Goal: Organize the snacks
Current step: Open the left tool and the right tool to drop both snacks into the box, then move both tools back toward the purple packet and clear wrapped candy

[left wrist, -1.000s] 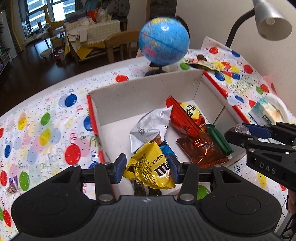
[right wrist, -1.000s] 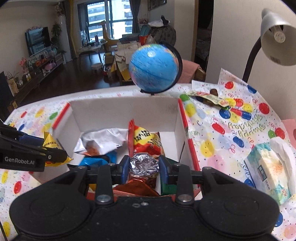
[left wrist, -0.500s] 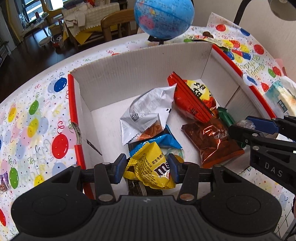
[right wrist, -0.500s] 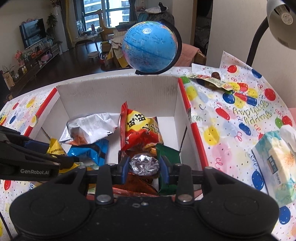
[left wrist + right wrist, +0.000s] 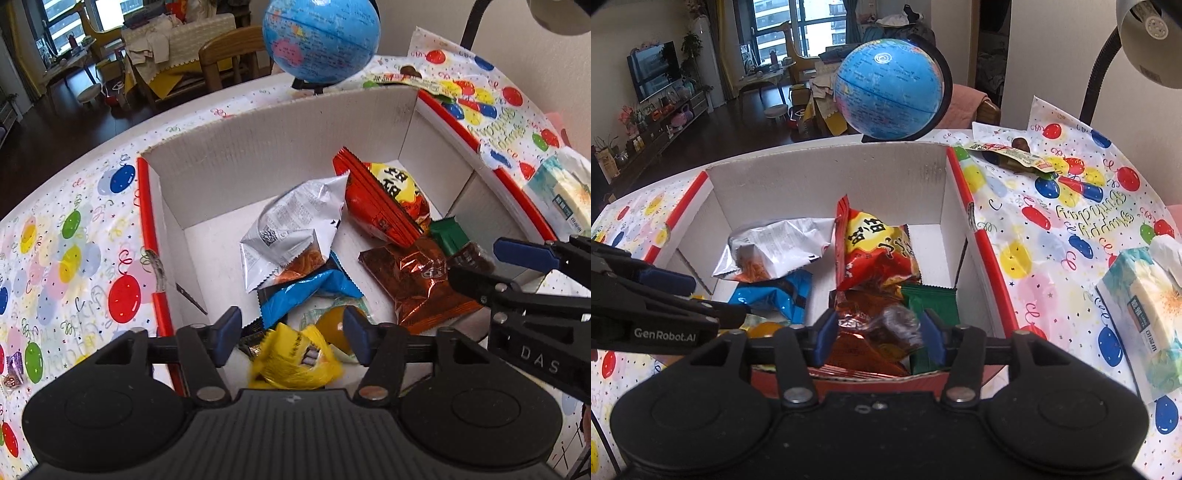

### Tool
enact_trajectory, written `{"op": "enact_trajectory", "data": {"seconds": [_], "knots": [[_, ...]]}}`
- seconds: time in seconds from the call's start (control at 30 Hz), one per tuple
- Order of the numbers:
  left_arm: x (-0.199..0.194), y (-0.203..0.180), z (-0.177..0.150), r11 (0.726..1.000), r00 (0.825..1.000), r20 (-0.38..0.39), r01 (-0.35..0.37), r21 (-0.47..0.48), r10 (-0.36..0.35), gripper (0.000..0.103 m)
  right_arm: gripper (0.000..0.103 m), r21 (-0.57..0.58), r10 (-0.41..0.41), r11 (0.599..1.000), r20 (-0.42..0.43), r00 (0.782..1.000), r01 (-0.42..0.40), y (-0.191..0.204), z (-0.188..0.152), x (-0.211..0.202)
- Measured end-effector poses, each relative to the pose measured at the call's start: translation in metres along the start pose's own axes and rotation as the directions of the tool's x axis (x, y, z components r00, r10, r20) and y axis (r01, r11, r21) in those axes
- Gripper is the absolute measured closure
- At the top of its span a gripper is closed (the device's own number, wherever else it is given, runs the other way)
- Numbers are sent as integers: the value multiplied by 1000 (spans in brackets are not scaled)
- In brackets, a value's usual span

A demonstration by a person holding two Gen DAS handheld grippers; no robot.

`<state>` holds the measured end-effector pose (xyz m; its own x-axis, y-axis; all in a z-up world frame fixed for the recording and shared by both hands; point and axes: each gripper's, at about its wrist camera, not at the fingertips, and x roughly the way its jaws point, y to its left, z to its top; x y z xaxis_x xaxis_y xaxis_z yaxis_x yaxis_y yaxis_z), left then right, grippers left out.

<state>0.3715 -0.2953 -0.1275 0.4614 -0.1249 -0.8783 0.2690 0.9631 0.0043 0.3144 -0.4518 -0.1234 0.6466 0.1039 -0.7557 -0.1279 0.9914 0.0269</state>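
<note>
The left claw (image 5: 291, 338) was opening, its yellow candy bag (image 5: 295, 360) dropping free into the box (image 5: 280, 147) at six o'clock. The right claw (image 5: 877, 338) was opening too, its foil-wrapped sweet (image 5: 897, 325) loose between the jaws. Best to lift both straight up, clear of the wrappers.

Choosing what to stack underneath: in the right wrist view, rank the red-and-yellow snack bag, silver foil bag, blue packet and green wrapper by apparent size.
1. Red-and-yellow snack bag
2. Silver foil bag, nearly as big
3. Blue packet
4. Green wrapper; partly hidden, so unsure against the blue.
</note>
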Motion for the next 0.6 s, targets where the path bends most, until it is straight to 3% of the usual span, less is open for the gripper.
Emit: {"op": "enact_trajectory", "data": {"seconds": [0.4,0.53,0.6], "knots": [[-50,21,-18,999,995,96,34,-26,-32,36,29,-12,28,1000,67,997,-28,20,-1,-40],[-72,33,-27,998,990,134,53,-37,-48,34,14,-13,40,999,104,994,-39,32,-1,-60],[-85,41,-33,997,986,157,60,-39,-53,28,10,-10,51,999,123,991,-50,41,0,-71]]}}
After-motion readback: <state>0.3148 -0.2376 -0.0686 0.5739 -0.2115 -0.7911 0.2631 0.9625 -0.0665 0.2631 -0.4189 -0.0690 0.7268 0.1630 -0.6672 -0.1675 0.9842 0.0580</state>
